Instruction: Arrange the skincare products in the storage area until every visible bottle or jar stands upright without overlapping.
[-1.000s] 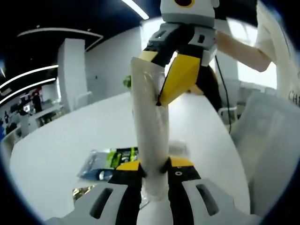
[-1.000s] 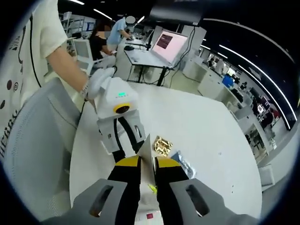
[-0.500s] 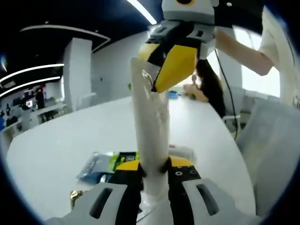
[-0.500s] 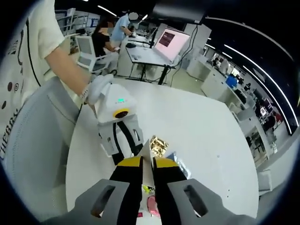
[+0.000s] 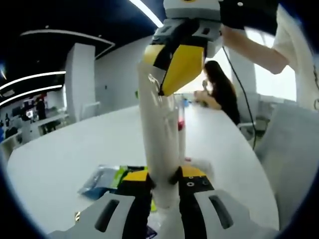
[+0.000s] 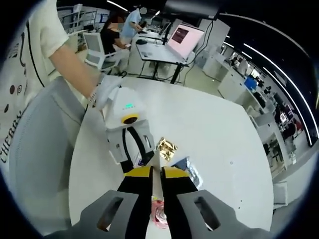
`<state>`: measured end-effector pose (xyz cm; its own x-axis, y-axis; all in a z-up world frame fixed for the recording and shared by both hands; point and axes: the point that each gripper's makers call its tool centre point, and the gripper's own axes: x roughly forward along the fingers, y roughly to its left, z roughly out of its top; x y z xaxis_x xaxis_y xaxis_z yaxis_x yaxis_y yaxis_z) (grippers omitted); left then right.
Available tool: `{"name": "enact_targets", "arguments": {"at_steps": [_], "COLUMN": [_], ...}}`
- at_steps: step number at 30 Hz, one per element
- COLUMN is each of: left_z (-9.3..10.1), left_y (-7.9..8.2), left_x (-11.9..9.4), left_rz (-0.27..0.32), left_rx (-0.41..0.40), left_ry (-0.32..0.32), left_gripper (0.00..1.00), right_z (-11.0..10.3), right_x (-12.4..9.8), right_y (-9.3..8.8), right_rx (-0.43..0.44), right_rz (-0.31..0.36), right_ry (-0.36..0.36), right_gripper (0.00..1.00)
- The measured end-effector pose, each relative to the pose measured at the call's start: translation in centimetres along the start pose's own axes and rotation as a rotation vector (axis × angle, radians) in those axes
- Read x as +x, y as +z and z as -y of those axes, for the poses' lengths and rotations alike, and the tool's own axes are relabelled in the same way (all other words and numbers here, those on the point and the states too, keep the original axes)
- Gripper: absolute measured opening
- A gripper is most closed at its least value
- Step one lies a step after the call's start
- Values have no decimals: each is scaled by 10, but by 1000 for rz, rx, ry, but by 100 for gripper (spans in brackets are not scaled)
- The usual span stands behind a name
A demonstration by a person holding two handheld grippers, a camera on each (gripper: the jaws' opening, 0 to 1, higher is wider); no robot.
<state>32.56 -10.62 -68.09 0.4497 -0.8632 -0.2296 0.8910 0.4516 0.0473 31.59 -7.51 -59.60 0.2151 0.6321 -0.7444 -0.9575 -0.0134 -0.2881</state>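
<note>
White table (image 6: 219, 144) | clear pouch (image 5: 159, 134) pinched by both hand-held grippers

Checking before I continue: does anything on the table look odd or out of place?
Yes. Both claws, left claw and right claw, pinch one clear plastic pouch in mid-air, while sachets lie flat on the white table, none upright.

Your worktop (image 6: 214, 139) is a white round-edged table. In your right gripper view, a crinkled gold packet (image 6: 167, 147) lies on it near the middle, with a flat bluish sachet (image 6: 185, 166) just beside it. In your left gripper view, the same bluish sachet (image 5: 97, 178) lies flat next to a green-and-black packet (image 5: 121, 173).
</note>
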Motion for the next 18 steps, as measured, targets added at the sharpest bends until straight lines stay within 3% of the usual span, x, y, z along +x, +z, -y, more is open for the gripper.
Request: {"name": "enact_targets", "arguments": {"at_steps": [18], "left_z": [-5], "left_y": [2], "left_x": [10], "left_rz": [16], "left_rx": [-7], "left_ry": [-2], "left_gripper": [19], "right_z": [7], "right_x": [-4], "right_y": [-6], "right_rx": [35], "right_rz": [-24], "right_ry": [75], "right_gripper": [5]}}
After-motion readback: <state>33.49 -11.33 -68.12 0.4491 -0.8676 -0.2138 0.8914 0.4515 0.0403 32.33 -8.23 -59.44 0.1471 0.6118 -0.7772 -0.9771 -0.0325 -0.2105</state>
